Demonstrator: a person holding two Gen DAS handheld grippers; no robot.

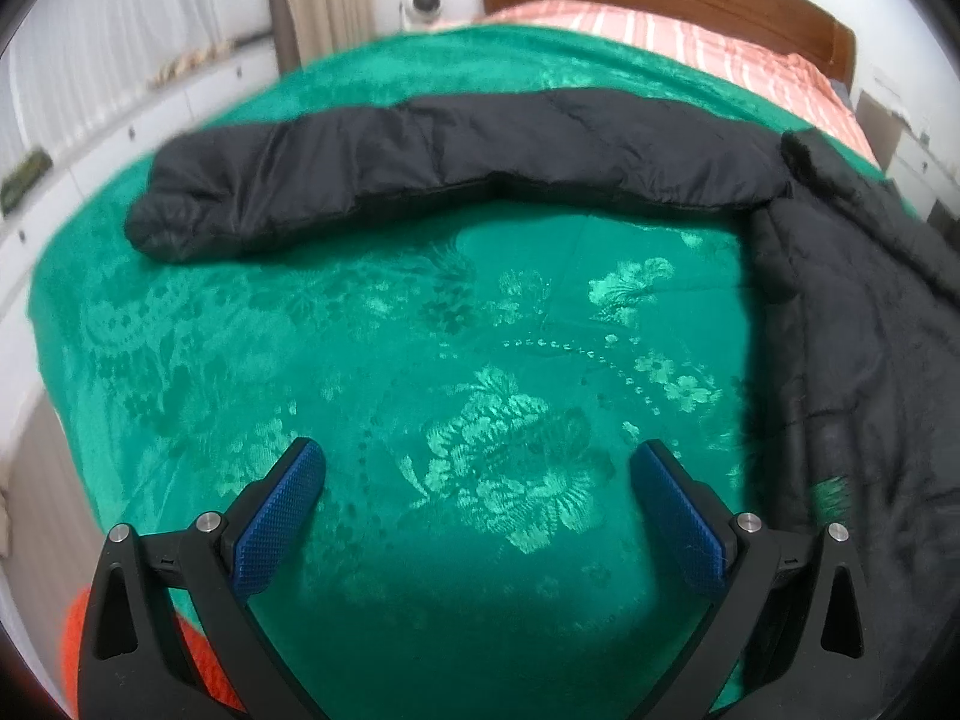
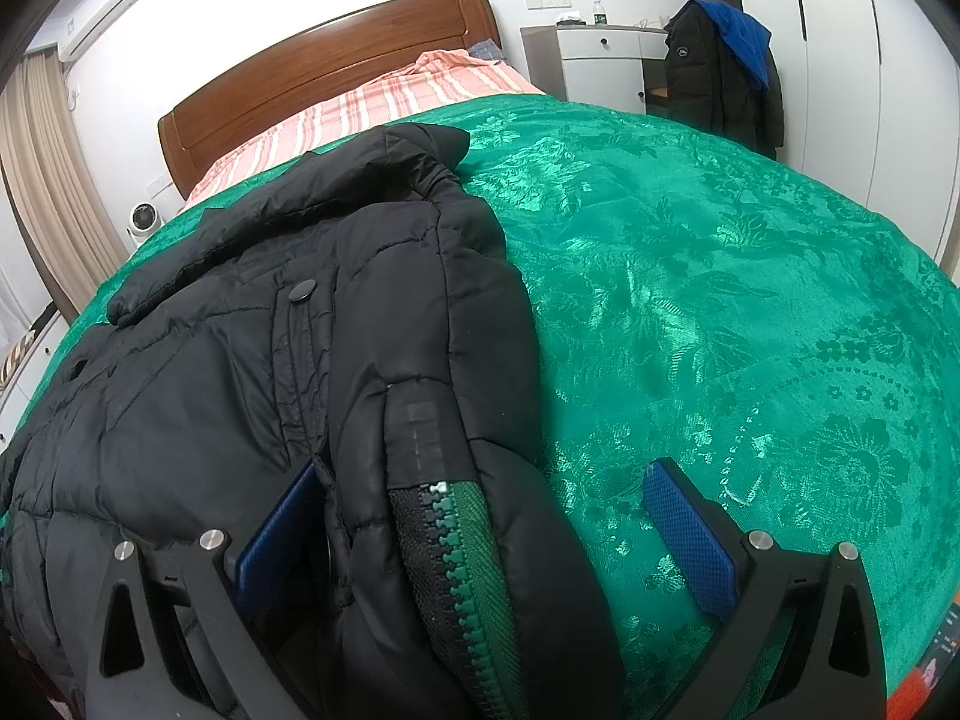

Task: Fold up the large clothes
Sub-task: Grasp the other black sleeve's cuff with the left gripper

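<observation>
While the black coat (image 2: 252,324) lies flat on the green bed cover (image 2: 720,300), filling the lower left of the right view, the right gripper (image 2: 480,516) has its fingers wide around the zipper edge, likely to grab it. The left gripper (image 1: 477,498) hangs wide and empty; one sleeve (image 1: 420,162) stretches across the top.

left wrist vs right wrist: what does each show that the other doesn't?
Left wrist only: the jacket's sleeve stretched across the bed, and the open left claw over bare bedspread.
Right wrist only: green zipper, snap button, open right claw straddling the jacket edge, a coat hung by the wardrobe.
Both: black jacket, green bedspread, wooden headboard.
</observation>
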